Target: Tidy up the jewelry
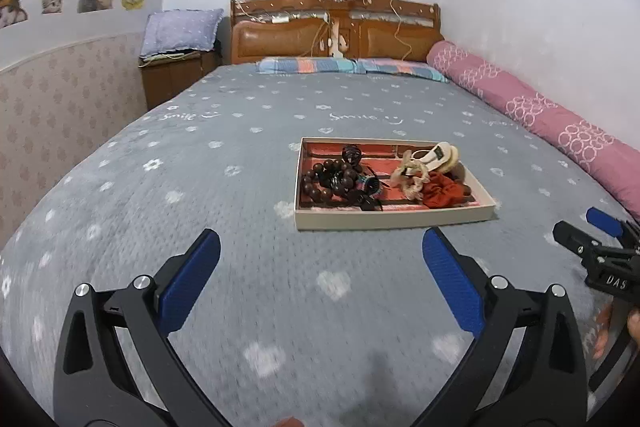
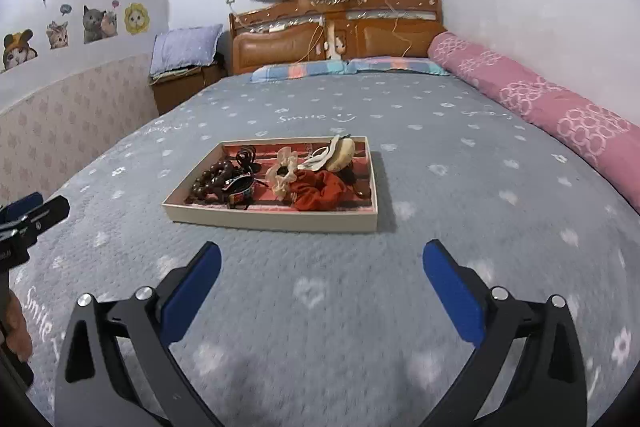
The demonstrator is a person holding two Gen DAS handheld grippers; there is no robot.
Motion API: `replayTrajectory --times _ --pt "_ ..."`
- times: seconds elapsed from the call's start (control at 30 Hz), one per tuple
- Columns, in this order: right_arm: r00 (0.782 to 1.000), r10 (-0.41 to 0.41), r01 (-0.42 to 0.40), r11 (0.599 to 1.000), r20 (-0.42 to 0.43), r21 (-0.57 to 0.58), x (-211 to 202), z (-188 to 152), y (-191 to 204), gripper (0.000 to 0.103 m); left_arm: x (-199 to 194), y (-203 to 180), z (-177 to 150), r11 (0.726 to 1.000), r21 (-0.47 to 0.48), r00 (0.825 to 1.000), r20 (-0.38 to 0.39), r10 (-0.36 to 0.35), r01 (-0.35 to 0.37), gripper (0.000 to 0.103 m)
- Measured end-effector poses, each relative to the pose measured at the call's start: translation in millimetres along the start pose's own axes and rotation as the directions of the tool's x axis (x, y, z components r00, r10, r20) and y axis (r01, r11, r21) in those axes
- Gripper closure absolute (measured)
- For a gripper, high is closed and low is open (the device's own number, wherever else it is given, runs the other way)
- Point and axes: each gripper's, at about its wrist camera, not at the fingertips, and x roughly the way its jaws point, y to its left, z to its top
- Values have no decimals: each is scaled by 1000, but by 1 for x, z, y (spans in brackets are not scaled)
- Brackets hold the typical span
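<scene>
1 shallow cream tray [image 1: 394, 221] with a red lining sits on the grey bedspread [image 1: 240, 187], and it holds all the task's pieces: 1 dark wooden bead bracelet [image 1: 328, 179] at the left end, 1 rust-red scrunchie [image 1: 442, 193] at the right end near the front wall, 1 cream scrunchie [image 1: 412, 177] just behind and left of it, 1 cream hair claw [image 1: 434, 157] toward the back right corner, 1 black claw clip [image 1: 352, 153] at the back behind the beads, and 1 clip with a coloured pattern [image 1: 370, 185] beside the beads. More small dark pieces lie among these, too tangled to count. The left gripper [image 1: 320, 255] hovers over the bedspread short of the tray's front wall, its 2 blue-padded fingers spread wide with nothing between them. The right gripper [image 2: 322, 263] hangs likewise in front of the tray, fingers wide apart and holding nothing. The left wrist view catches the right gripper from the side at its right edge, and the right wrist view shows the left gripper at its left edge with part of the hand under it. The right wrist view sets the patterned clip closer and plainer, and makes the wall lettering readable above 4 cat stickers [image 2: 96, 21]. Both show 1 wooden headboard [image 1: 336, 27] and 1 long pink bolster [image 1: 532, 111].
</scene>
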Motion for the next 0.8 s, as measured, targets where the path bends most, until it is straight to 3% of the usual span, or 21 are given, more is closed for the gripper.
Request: replayTrajectory --times 0.17,0.3,0.47,0.63,0.8 --pt "1000 -15 16 1000 27 -20 -22 -26 5 4 -28 -12 -30 1000 -16 1000 22 0 0 5" --pt "996 -38 42 998 75 -45 -36 -40 10 4 -32 -21 -47 999 38 1000 17 26 -27 5" --pt "989 -61 72 994 135 -77 -47 -48 14 4 -29 -17 -60 999 -8 999 23 35 -34 5" --pt "993 -43 47 998 110 -32 -43 -52 8 4 -26 -18 -71 998 5 997 45 69 -69 5" --pt "990 -60 69 995 130 -67 -44 -55 17 4 -21 -23 -70 996 31 995 51 83 -85 5"
